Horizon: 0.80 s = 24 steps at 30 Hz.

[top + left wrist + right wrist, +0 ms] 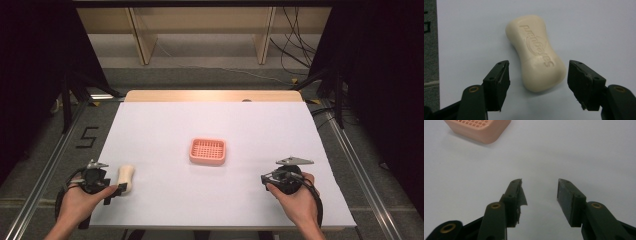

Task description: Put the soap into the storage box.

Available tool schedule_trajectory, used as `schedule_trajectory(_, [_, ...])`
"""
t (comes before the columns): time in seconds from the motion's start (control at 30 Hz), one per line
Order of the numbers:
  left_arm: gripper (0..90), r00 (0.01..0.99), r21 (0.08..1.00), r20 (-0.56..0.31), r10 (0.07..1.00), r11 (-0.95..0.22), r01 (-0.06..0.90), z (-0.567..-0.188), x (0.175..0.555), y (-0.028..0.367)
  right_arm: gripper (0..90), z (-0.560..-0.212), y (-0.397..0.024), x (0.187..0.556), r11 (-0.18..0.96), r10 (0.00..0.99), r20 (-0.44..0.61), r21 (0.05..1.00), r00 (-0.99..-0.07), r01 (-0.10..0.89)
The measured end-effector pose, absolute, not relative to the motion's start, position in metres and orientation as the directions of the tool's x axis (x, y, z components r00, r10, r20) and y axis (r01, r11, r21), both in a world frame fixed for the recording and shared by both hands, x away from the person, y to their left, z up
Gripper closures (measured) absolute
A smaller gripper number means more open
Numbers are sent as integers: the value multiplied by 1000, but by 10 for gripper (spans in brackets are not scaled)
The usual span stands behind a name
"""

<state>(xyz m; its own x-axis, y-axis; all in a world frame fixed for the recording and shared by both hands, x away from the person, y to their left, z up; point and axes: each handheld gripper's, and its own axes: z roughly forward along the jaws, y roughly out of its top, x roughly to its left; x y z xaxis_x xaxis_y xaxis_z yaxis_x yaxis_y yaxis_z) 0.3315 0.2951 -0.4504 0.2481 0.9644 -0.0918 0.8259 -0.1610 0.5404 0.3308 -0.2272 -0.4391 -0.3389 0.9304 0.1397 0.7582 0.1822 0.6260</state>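
A cream bar of soap (pixel 536 52) with embossed lettering lies flat on the white table sheet; in the high view the soap (pixel 125 178) sits near the front left corner. My left gripper (pixel 537 66) is open, its jaws on either side of the soap's near end with a gap on both sides. A pink slotted soap dish (pixel 207 151) stands at the middle of the sheet, and its corner (pixel 477 128) shows at the top left of the right gripper view. My right gripper (pixel 539 186) is open over bare sheet at the front right (pixel 270 181), holding nothing.
The white sheet (pixel 210 125) covers a wooden table whose far edge (pixel 212 95) shows bare. Grey floor with a metal rail (pixel 45 170) runs along the left, and another rail (pixel 360 170) along the right. Cables and shelf legs lie beyond the far end.
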Motion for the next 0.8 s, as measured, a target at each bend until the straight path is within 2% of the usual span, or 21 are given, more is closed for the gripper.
schedule_trajectory(0.3, [327, 202, 460, -84, 976, -142, 877, -446, 361, 284, 537, -440, -229, 331, 184, 931, 138, 623, -338, 760])
schedule_trajectory(0.4, [320, 172, 424, -85, 981, -121, 898, -445, 367, 282, 533, -442, -233, 332, 214, 932, 101, 623, -349, 752])
schedule_trajectory(0.77, [311, 171, 387, -73, 983, -130, 913, -450, 381, 286, 524, -442, -230, 331, 183, 937, 130, 606, -323, 774])
schedule_trajectory(0.8, [311, 170, 382, -73, 983, -130, 915, -451, 382, 286, 522, -443, -233, 332, 215, 932, 102, 616, -348, 757])
